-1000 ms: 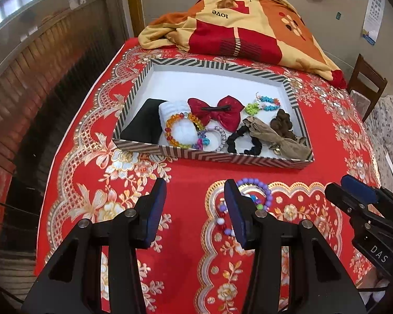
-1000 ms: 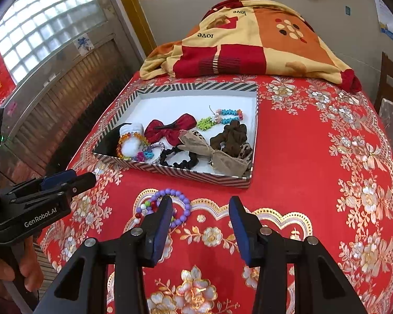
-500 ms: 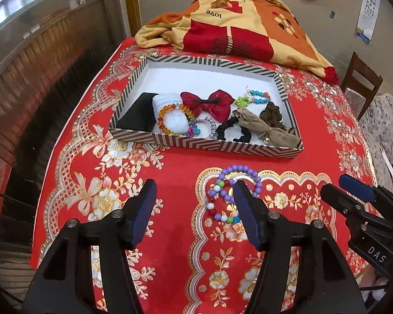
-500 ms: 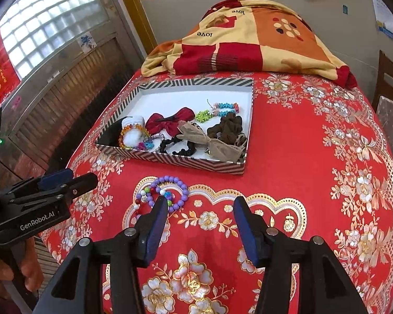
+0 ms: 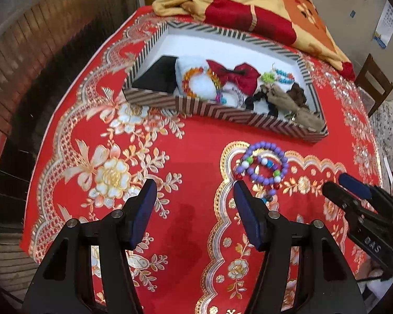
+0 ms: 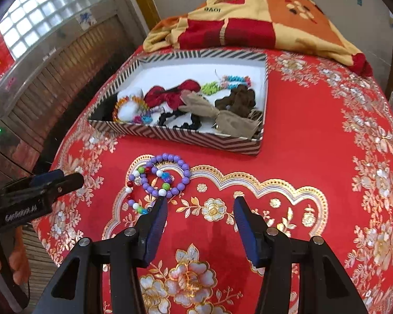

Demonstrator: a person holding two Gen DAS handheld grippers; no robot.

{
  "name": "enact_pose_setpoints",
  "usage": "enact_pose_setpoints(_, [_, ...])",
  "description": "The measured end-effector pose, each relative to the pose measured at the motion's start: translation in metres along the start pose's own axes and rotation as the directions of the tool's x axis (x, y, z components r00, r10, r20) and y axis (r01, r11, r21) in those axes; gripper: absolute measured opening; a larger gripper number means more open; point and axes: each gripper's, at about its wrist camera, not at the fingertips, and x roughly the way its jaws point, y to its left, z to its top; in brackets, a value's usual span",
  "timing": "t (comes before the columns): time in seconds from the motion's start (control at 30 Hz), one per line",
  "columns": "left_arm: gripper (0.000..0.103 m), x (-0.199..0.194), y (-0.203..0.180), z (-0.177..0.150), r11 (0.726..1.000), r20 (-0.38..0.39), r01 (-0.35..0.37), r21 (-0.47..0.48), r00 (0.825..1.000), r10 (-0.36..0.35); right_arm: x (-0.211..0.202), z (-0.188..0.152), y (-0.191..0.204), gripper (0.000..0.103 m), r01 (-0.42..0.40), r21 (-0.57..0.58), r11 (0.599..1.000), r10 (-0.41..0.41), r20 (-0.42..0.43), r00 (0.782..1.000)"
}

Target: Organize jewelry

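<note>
A striped tray (image 5: pixel 222 111) (image 6: pixel 186 137) on the red tablecloth holds a red bow (image 5: pixel 235 74), an orange bead bracelet (image 5: pixel 200 79), a tan bow (image 6: pixel 217 112), scrunchies and a turquoise bead string (image 6: pixel 234 79). A purple bead bracelet (image 5: pixel 264 163) (image 6: pixel 167 174) lies on the cloth in front of the tray. My left gripper (image 5: pixel 192 192) is open and empty, its right finger just short of the bracelet. My right gripper (image 6: pixel 200 209) is open and empty, its left finger at the bracelet's near edge.
A folded red and yellow blanket (image 6: pixel 249 18) lies behind the tray. A wooden chair (image 5: pixel 374 83) stands at the right. The table's left edge (image 5: pixel 39 157) drops off beside a slatted wall.
Both grippers have drawn back from the tray and opened wider. The left view has shifted left, so the purple bracelet now lies to the right of its fingers.
</note>
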Motion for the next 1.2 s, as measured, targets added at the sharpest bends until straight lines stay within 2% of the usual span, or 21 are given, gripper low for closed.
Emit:
enact_pose_setpoints(0.27, [0.061,0.029,-0.019,-0.003,0.997,-0.066,0.057,0.047,0.996,-0.054,0.011,0.003,0.0,0.05,0.007,-0.004,1.0,-0.007,-0.031,0.999])
enact_pose_setpoints(0.63, [0.06,0.064,-0.036,0.006,0.995,-0.101,0.048,0.085,0.994,-0.04,0.017,0.006,-0.006,0.05,0.022,0.014,1.0,-0.021,-0.047,0.999])
enact_pose_setpoints(0.7, [0.054,0.068,-0.035,0.006,0.994,-0.102,0.061,0.089,0.993,-0.052,0.021,0.008,-0.004,0.05,0.022,0.009,1.0,-0.021,-0.051,0.998])
enact_pose_setpoints(0.77, [0.029,0.069,-0.033,0.006,0.994,-0.085,0.055,0.095,0.995,-0.047,0.025,0.011,-0.001,0.05,0.021,0.001,1.0,-0.021,-0.055,0.998])
enact_pose_setpoints(0.87, [0.016,0.069,-0.026,0.006,0.991,-0.092,0.064,0.116,0.994,-0.053,0.035,0.016,0.004,0.05,0.019,-0.017,1.0,-0.02,-0.062,0.998])
enact_pose_setpoints(1.07, [0.014,0.064,0.001,0.002,0.992,-0.109,0.044,0.115,0.994,-0.032,0.06,0.026,0.022,0.05,0.025,-0.085,0.996,-0.031,-0.078,0.996])
enact_pose_setpoints(1.2, [0.014,0.062,0.014,0.005,0.996,-0.118,0.028,0.086,0.993,-0.018,0.076,0.027,0.029,0.049,0.06,-0.131,0.99,-0.071,-0.081,0.994])
